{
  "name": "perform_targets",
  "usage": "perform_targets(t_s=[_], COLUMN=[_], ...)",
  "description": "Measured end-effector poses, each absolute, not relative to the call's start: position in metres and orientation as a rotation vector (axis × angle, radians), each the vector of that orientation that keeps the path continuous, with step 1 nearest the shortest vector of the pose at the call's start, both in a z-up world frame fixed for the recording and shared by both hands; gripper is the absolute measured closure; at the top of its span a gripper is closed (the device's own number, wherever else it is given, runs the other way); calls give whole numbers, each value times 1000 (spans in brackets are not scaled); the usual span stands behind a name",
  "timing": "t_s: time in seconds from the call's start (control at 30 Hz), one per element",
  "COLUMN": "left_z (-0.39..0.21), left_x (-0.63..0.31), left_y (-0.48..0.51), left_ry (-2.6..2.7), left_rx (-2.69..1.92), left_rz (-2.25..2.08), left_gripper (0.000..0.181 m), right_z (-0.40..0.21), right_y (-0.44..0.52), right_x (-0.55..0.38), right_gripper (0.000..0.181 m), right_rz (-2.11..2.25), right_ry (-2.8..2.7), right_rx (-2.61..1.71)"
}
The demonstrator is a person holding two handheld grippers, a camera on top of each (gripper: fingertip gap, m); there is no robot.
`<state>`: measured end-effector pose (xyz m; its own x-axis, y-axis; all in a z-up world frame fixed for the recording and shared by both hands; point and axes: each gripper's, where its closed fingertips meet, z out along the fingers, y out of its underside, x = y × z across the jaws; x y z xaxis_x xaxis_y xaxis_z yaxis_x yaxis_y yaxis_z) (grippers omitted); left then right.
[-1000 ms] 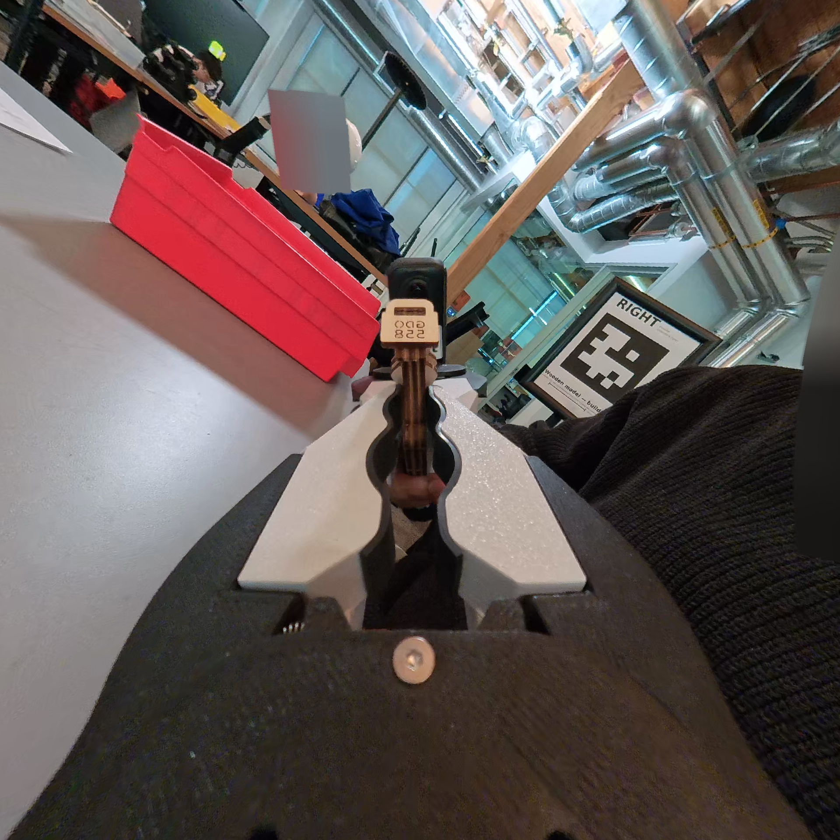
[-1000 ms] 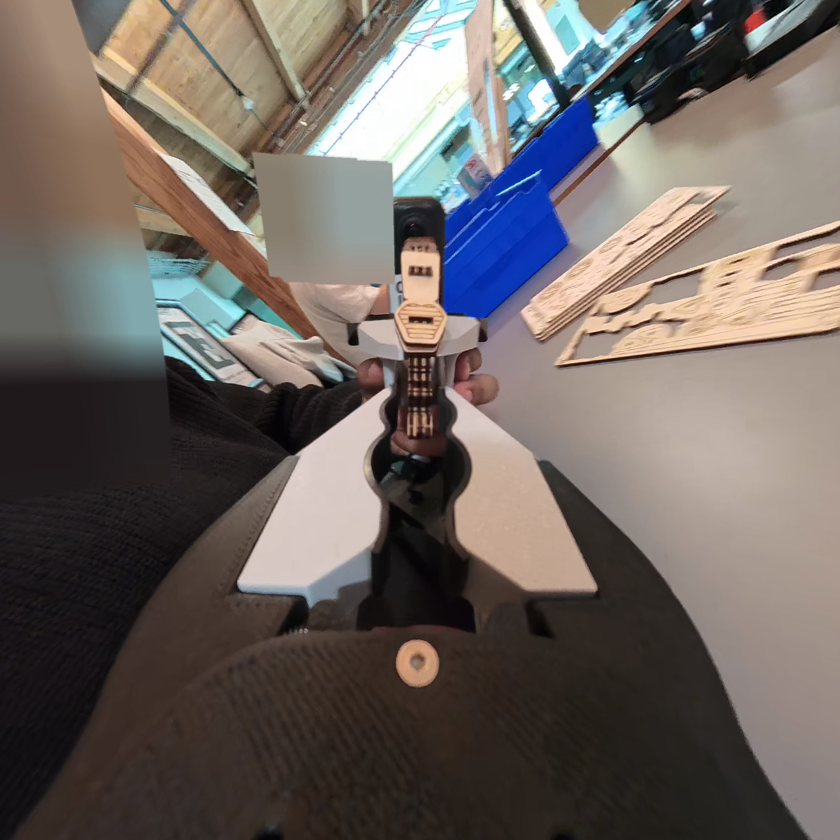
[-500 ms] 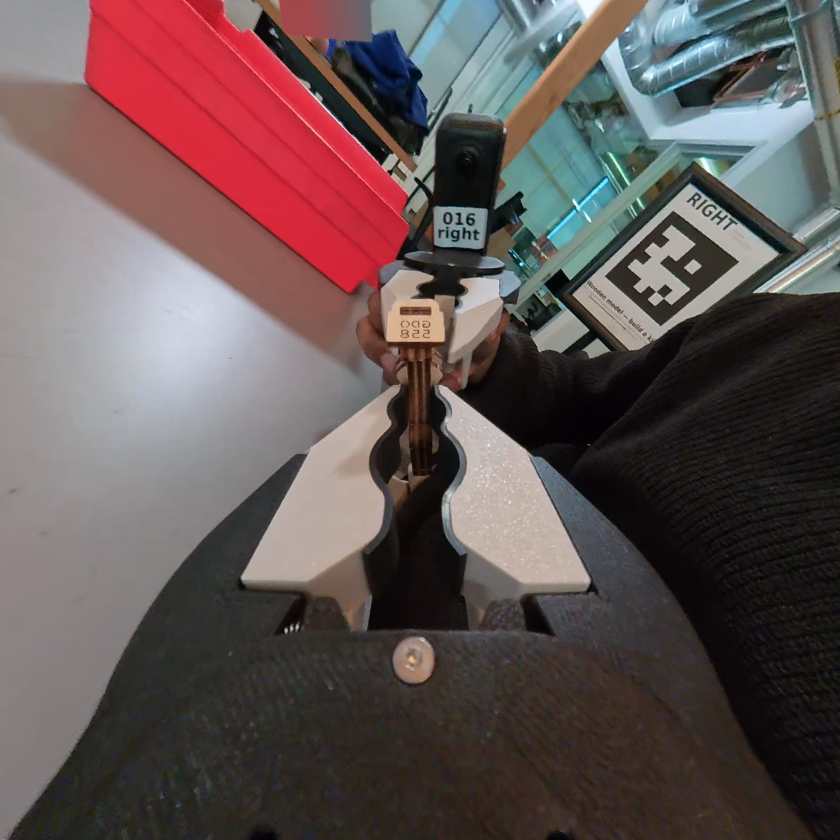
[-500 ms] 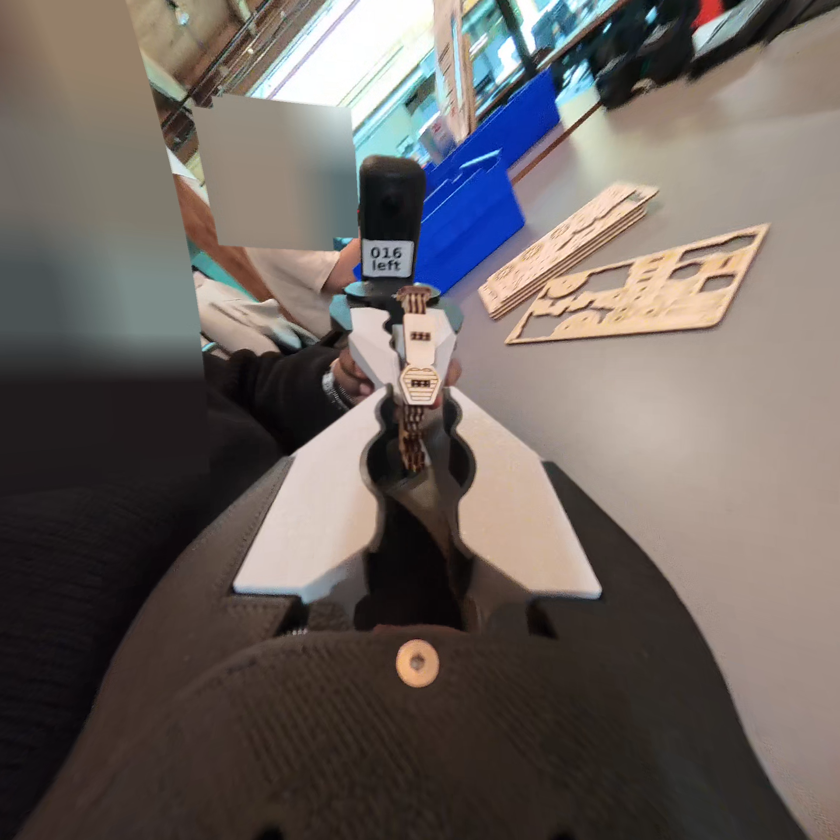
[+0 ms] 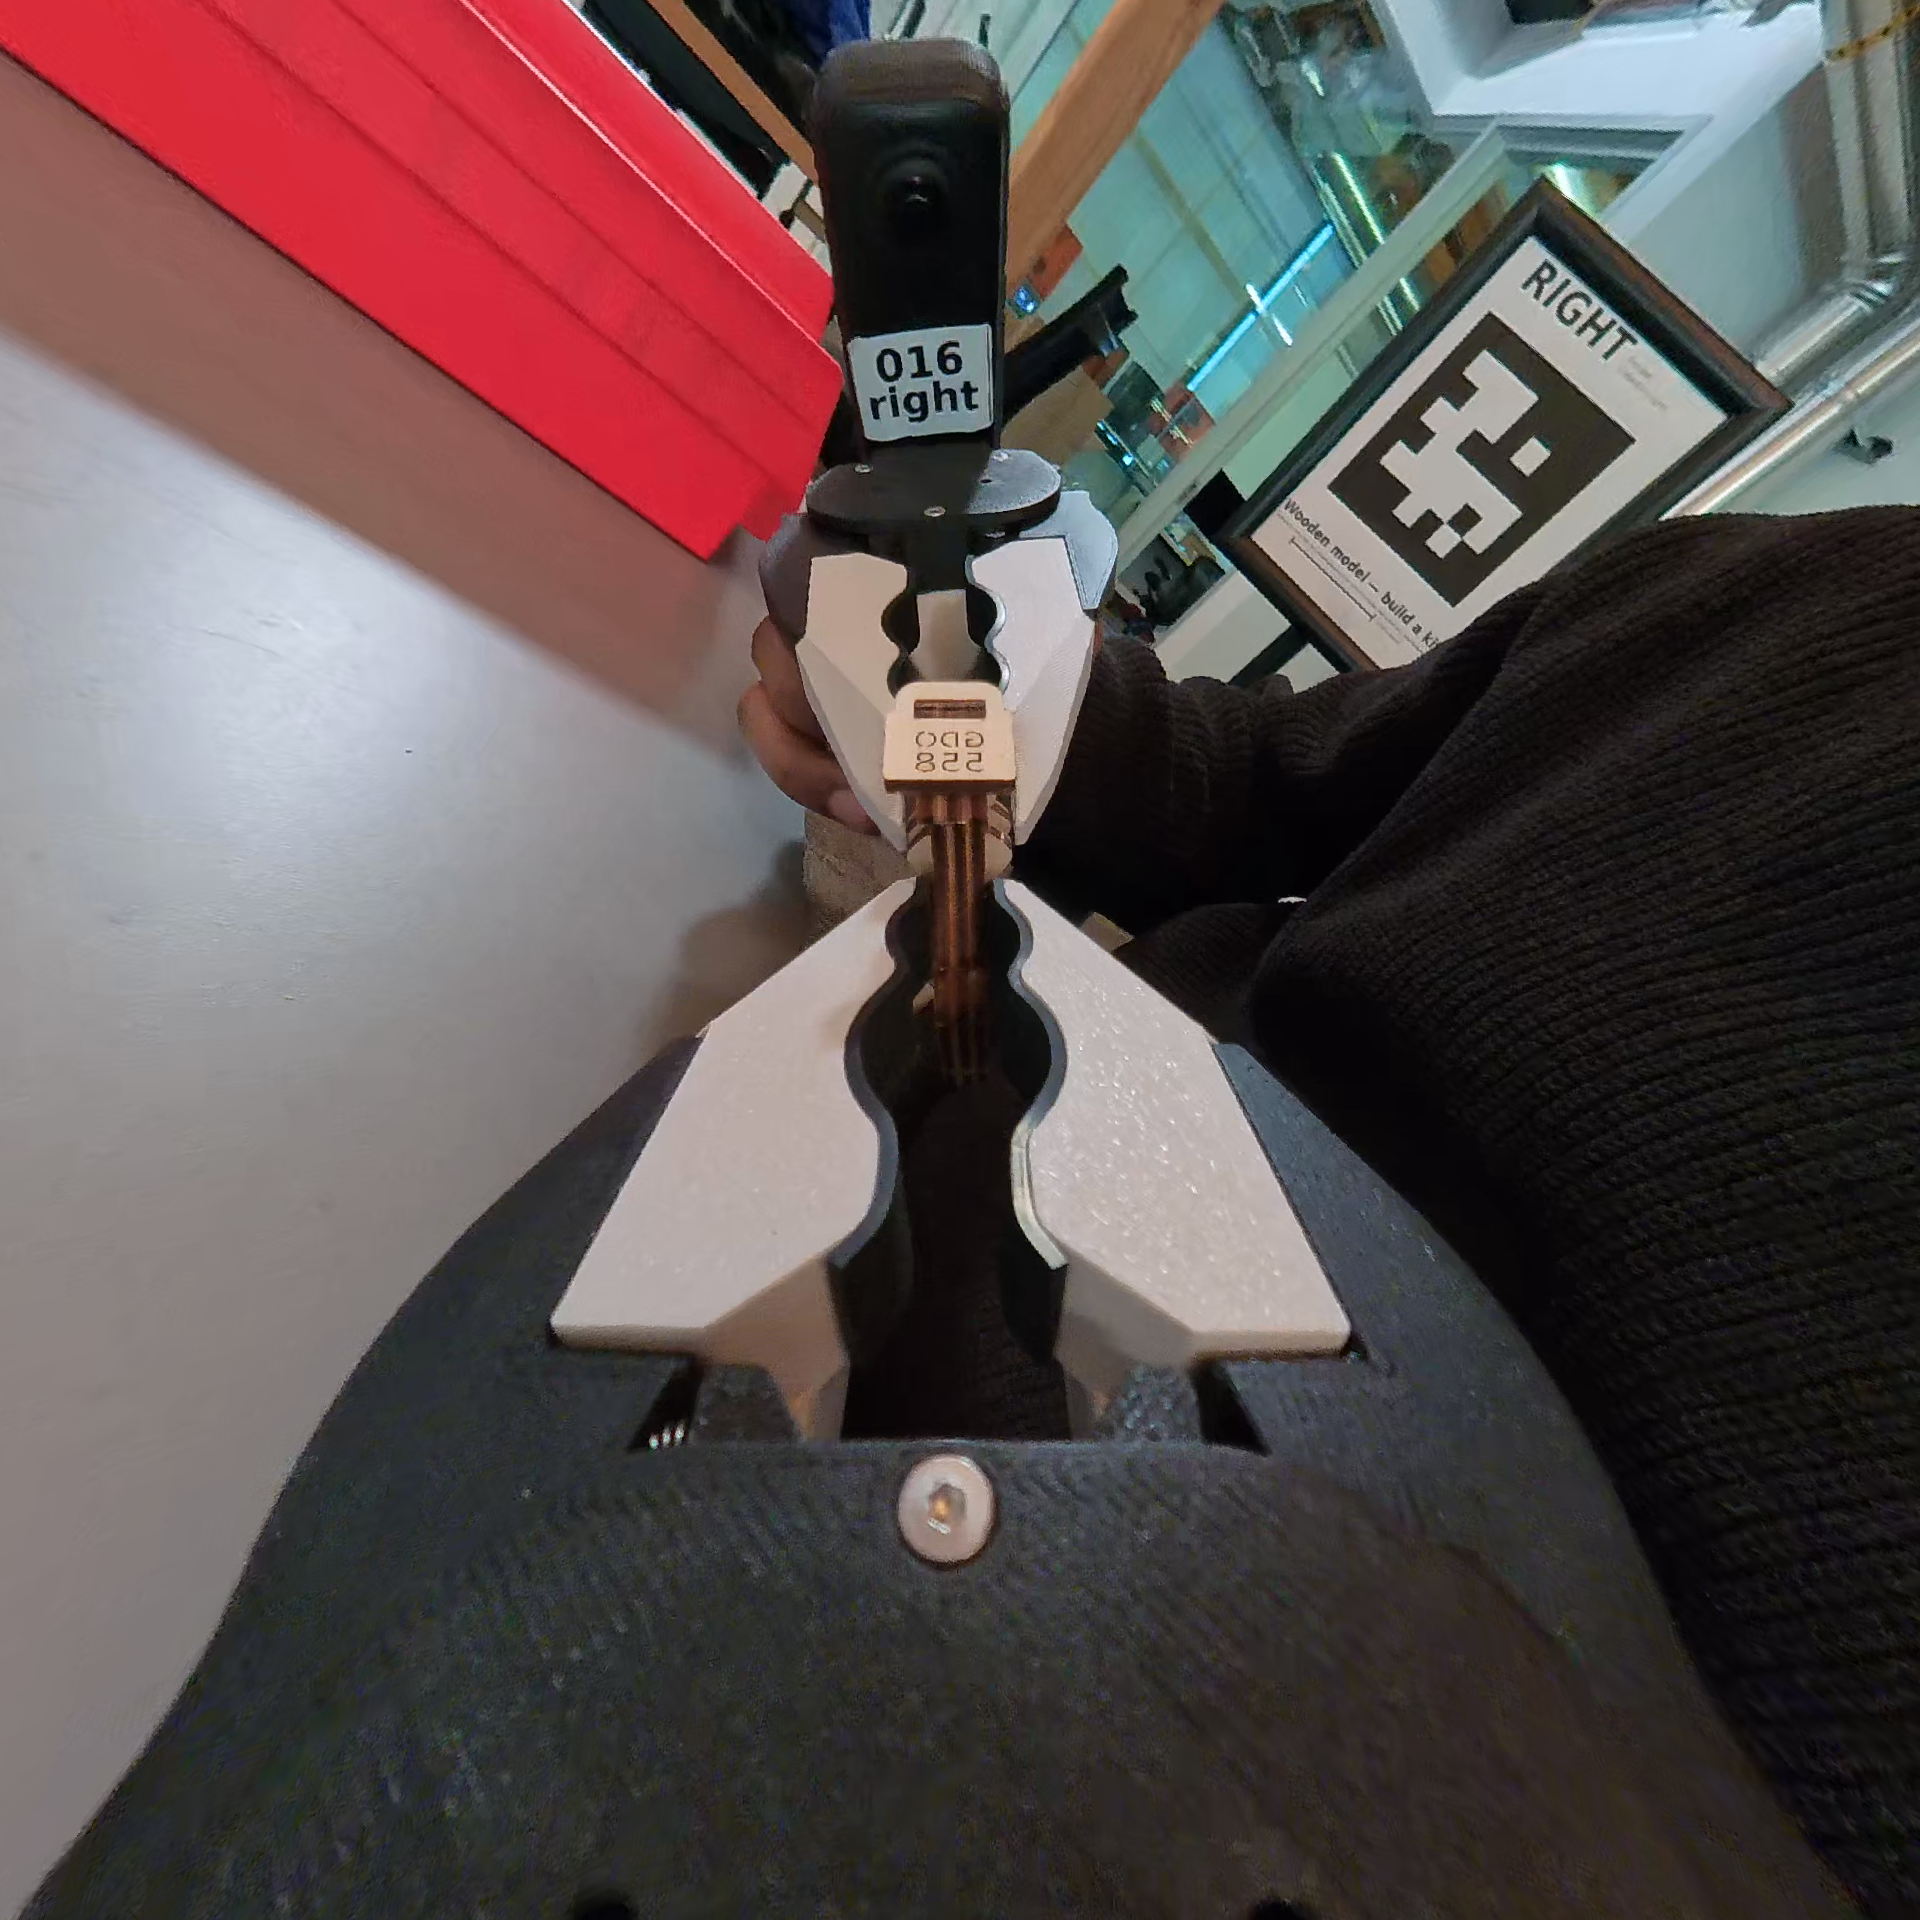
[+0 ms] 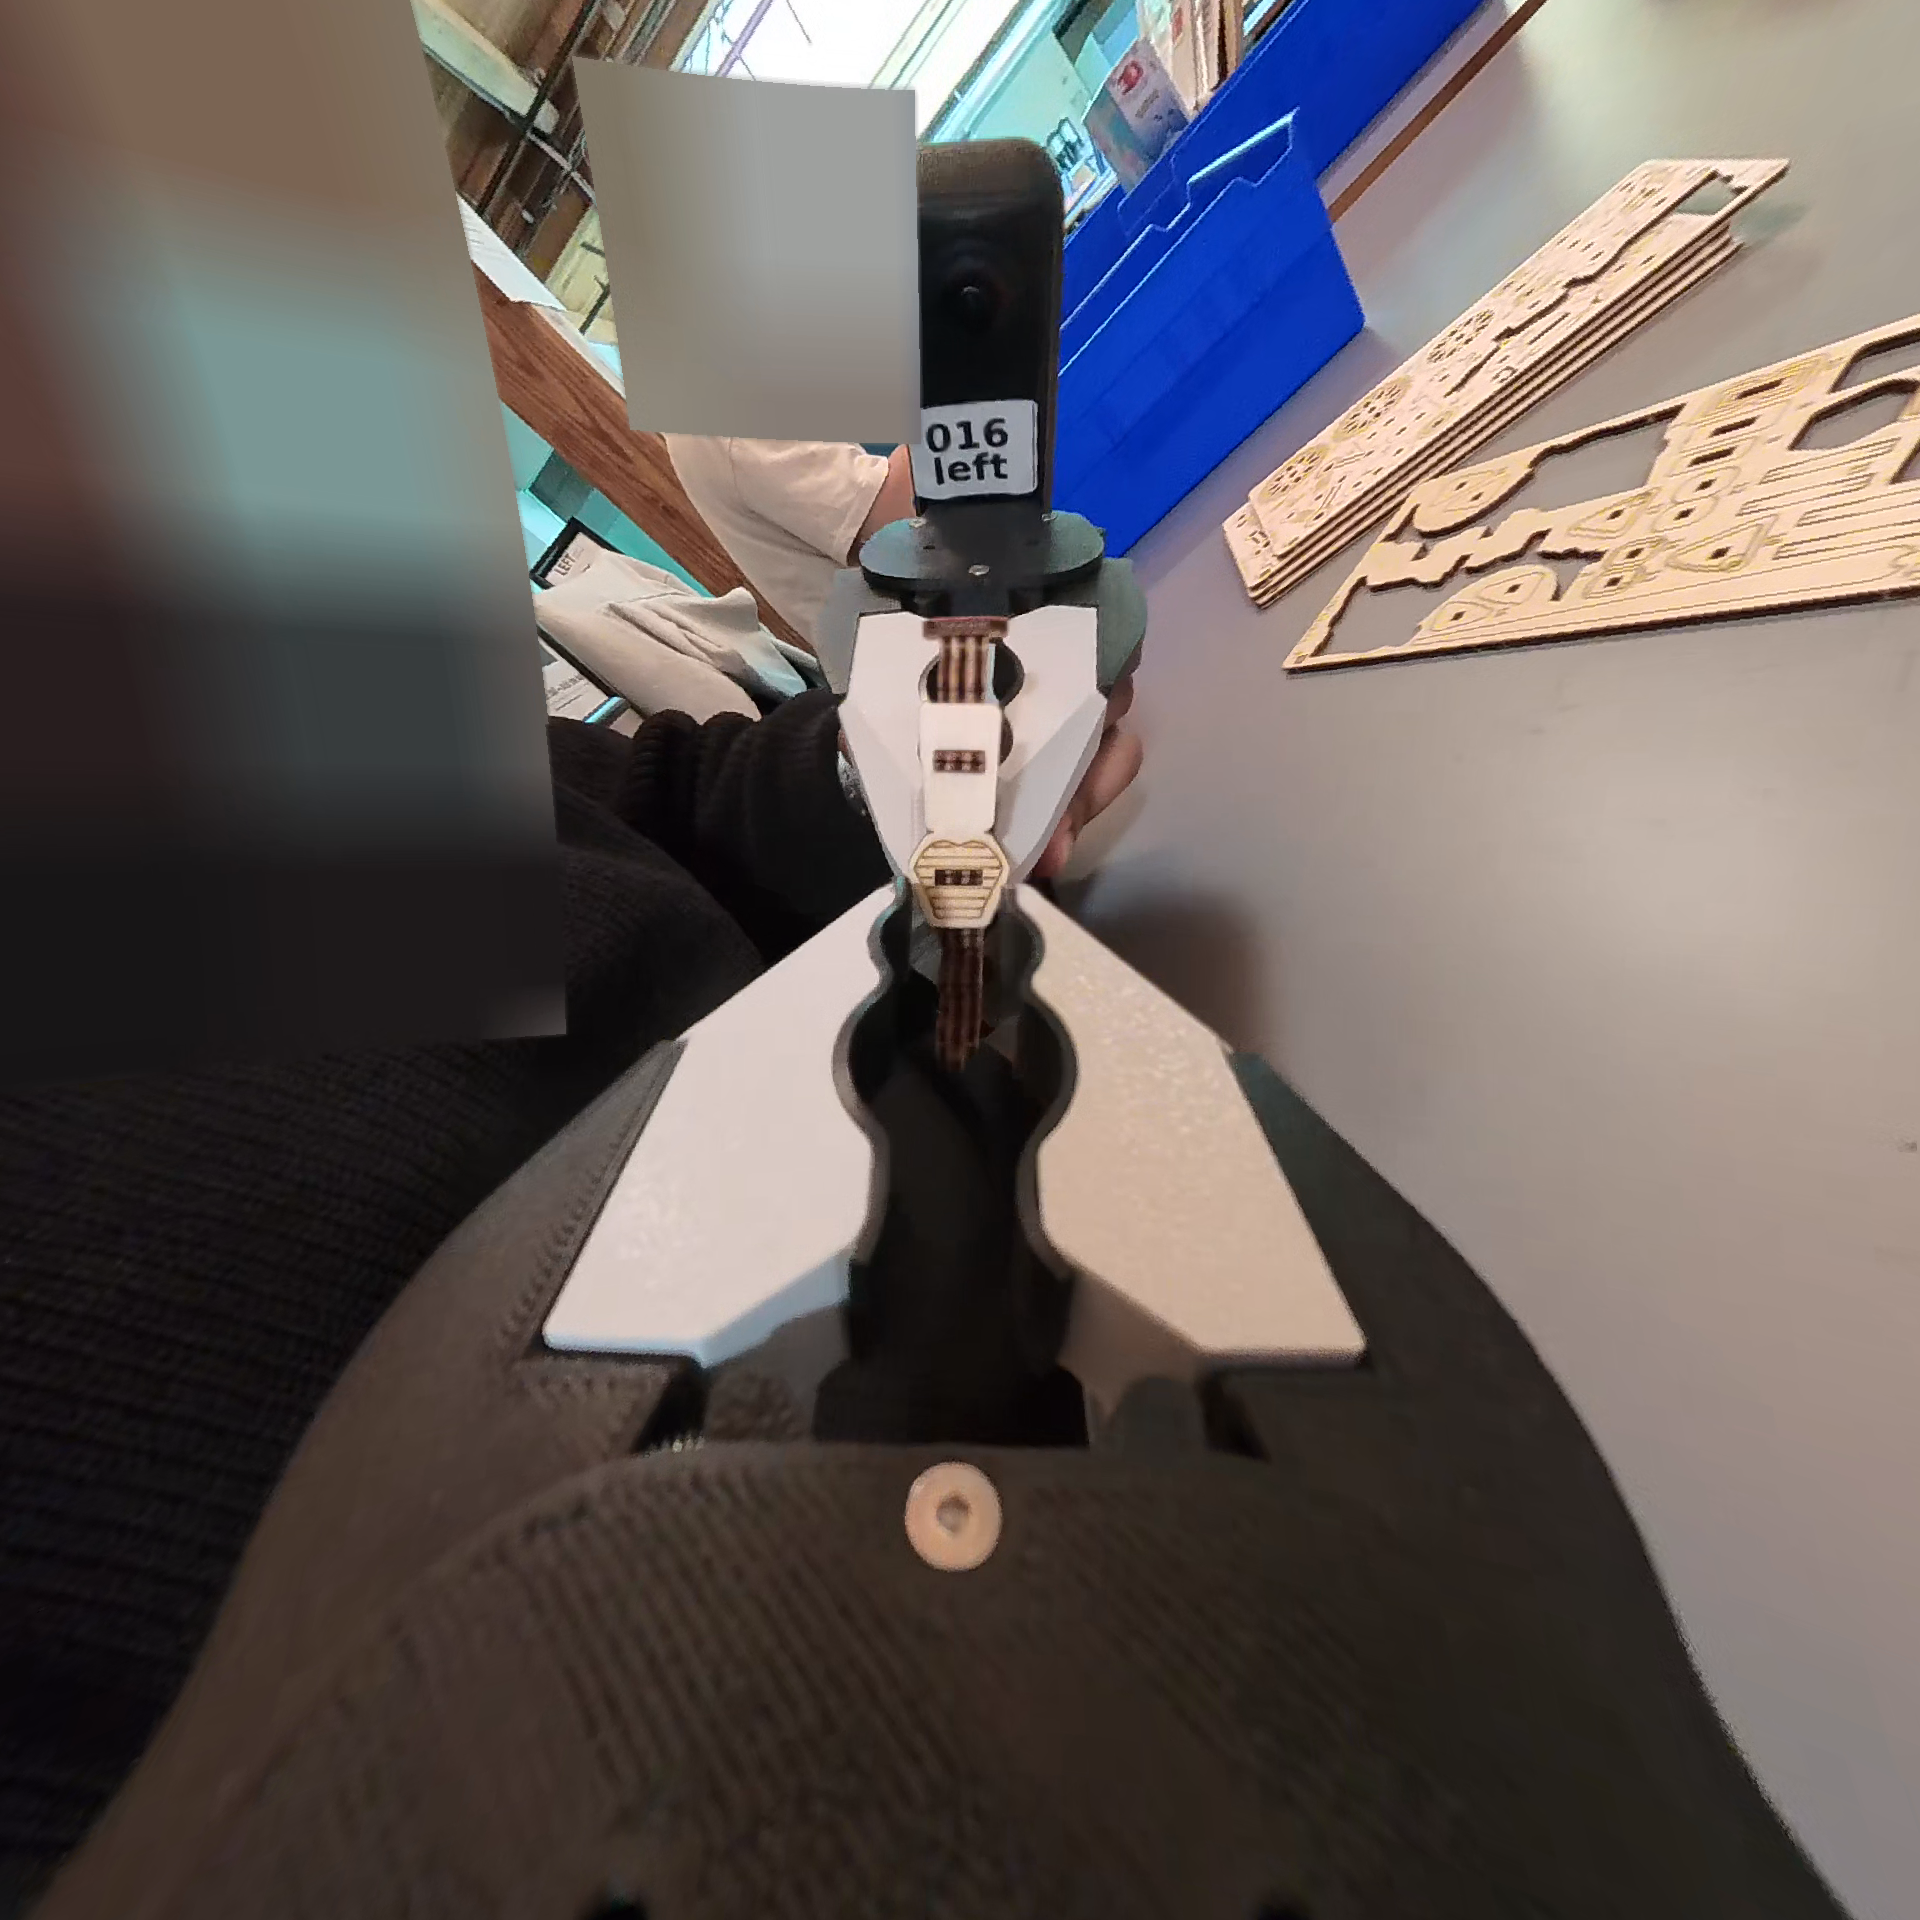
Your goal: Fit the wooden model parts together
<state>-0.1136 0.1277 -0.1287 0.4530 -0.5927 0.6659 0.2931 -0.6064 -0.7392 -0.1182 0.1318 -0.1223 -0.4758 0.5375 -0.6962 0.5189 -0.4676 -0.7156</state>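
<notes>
My left gripper [image 5: 956, 899] is shut on a wooden part [image 5: 948, 748], a stack of thin strips ending in a rectangular plate that sticks out past the fingertips. My right gripper [image 6: 961, 906] is shut on a second wooden part [image 6: 961, 883], also stacked strips, with a hexagonal end plate. The two grippers face each other nose to nose above the grey table. The right gripper [image 5: 951, 821] shows just behind the rectangular plate. The left gripper [image 6: 964, 852] shows just behind the hexagonal plate. The two end plates are very close or touching; I cannot tell which.
A red bin [image 5: 416, 239] and a framed black-and-white marker sign [image 5: 1475, 447] stand behind the right gripper. A blue bin [image 6: 1195, 343], a stack of wooden sheets [image 6: 1507, 353] and a cut-out wooden sheet [image 6: 1662, 520] lie on the table [image 6: 1558, 935]. A dark sleeve [image 5: 1558, 935] is alongside. The grippers are tip to tip, or close to it.
The two grippers have moved toward each other, each still holding its wooden part. The gap between the end plates has closed from wide to almost nothing.
</notes>
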Motion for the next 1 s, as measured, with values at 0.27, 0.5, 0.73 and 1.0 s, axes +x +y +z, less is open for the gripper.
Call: perform_targets(t_s=[0.27, 0.5, 0.73, 1.0], left_z=[-133, -140, -153, -147], left_x=[-110, -108, -97, -101], left_y=[122, 119, 114, 119], left_ry=[297, 323, 385, 346], left_rx=[-1865, -1902, -1963, -1925], left_rz=[-1303, -1315, -1290, -1321], left_gripper=[175, 175, 174, 174], right_z=[-127, -134, -147, -142], right_y=[126, 122, 109, 116], right_x=[-114, -113, -111, -112], right_gripper=[166, 165, 160, 162], right_rz=[2166, 2179, 2136, 2091], right_ry=[-1655, -1675, -1774, -1771], right_rx=[-1623, -1675, -1713, -1687])
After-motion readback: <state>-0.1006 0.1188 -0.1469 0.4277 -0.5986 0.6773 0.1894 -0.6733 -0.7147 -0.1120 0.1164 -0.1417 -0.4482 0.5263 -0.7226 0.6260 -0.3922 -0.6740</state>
